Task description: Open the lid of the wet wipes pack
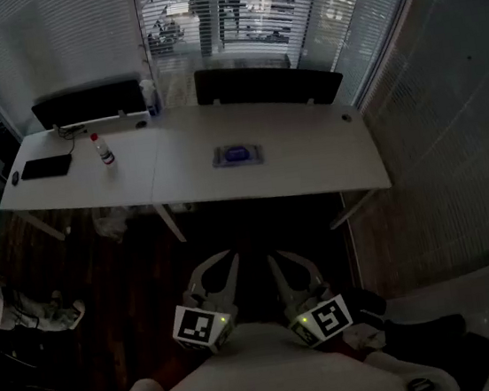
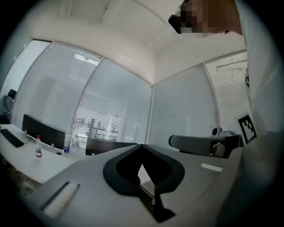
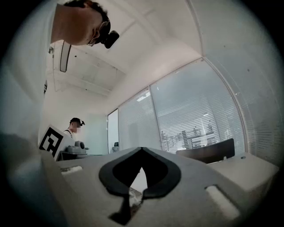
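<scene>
The wet wipes pack point(image 1: 237, 155) lies flat on the white table point(image 1: 311, 159), a little right of its middle and about midway between the near and far edges, blue panel facing up. It is too small to tell how the lid sits. Both grippers are well apart from it, held low and close to the person's body, short of the table's near edge. The left gripper point(image 1: 219, 276) has its fingers point(image 2: 88, 177) closed, tips meeting with nothing between them. The right gripper point(image 1: 292, 271) is the same, its fingers point(image 3: 208, 177) tip to tip and empty. Toward the table's left end stand a red-capped bottle point(image 1: 103, 150) and a dark keyboard point(image 1: 46, 167); two dark monitors point(image 1: 266, 86) line the far edge.
</scene>
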